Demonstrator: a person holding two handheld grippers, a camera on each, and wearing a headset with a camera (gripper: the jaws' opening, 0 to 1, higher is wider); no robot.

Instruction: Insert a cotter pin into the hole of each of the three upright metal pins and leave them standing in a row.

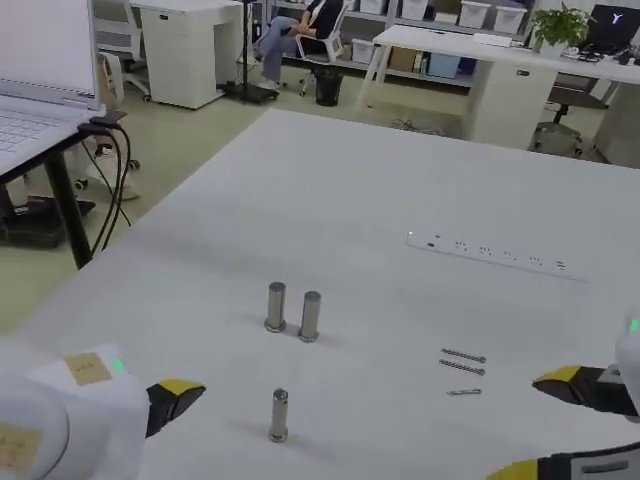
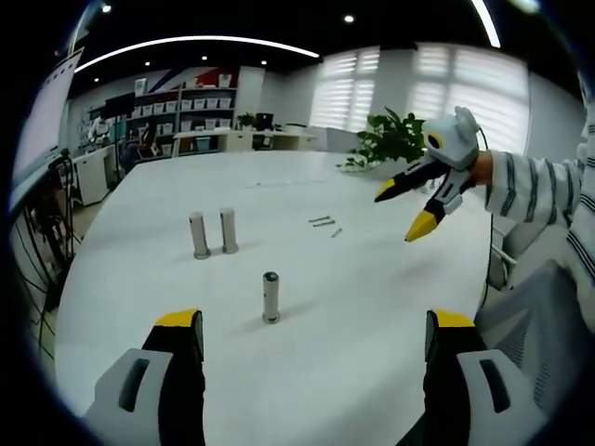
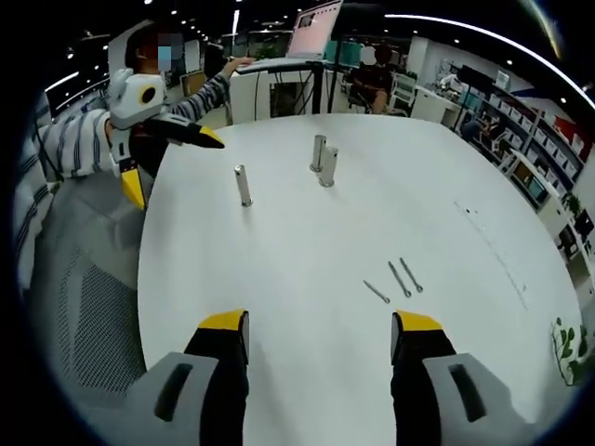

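Three upright metal pins stand on the white table (image 1: pixel 330 210). Two stand close together, pin (image 1: pixel 275 306) and pin (image 1: pixel 310 315); the third pin (image 1: pixel 279 414) stands alone, nearer me. Three cotter pins (image 1: pixel 462 367) lie flat to the right. My left gripper (image 1: pixel 170 400) is at the lower left, open and empty, left of the lone pin (image 2: pixel 271 297). My right gripper (image 1: pixel 540 425) is at the lower right, open and empty, with the cotter pins (image 3: pixel 398 278) just ahead of its jaws. The right gripper (image 2: pixel 418 200) also appears in the left gripper view, and the left gripper (image 3: pixel 172 167) in the right gripper view.
A white power strip (image 1: pixel 490 255) lies across the table beyond the cotter pins. A laptop (image 1: pixel 40 100) sits on a stand off the table's left edge, with cables hanging. Desks, chairs and a seated person (image 1: pixel 300 30) are far behind.
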